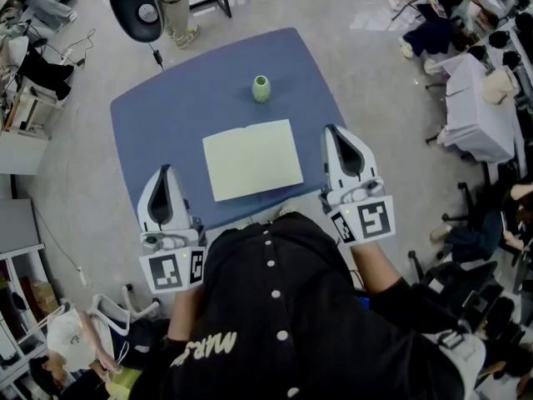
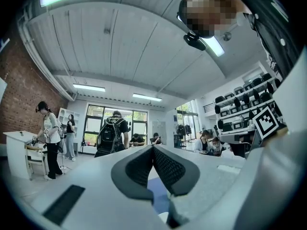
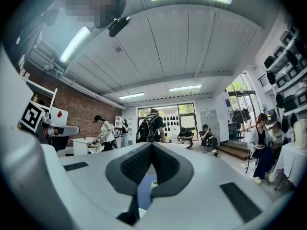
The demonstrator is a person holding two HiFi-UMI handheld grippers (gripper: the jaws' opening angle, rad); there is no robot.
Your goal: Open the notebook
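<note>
At the near edge of the table, we held the left gripper (image 1: 166, 170) with its two dark ribbed jaws pressed together, tips meeting and nothing between them; the left gripper view (image 2: 153, 148) showed the same closed wedge. The right gripper (image 1: 331, 130) was likewise closed and empty, its pads touching at the tip in the right gripper view (image 3: 152, 144). Both pointed level across the rounded blue tabletop (image 1: 166, 115), one on either side of the pale yellow-green paper notebook (image 1: 252, 159). The notebook lay flat between them near the table's middle, touched by neither, with a faint crease running down its upper face. Beyond it, well apart, stood a small green ceramic vase (image 1: 261, 88), upright. Below the grippers we saw our black button-front shirt (image 1: 275, 307).
</note>
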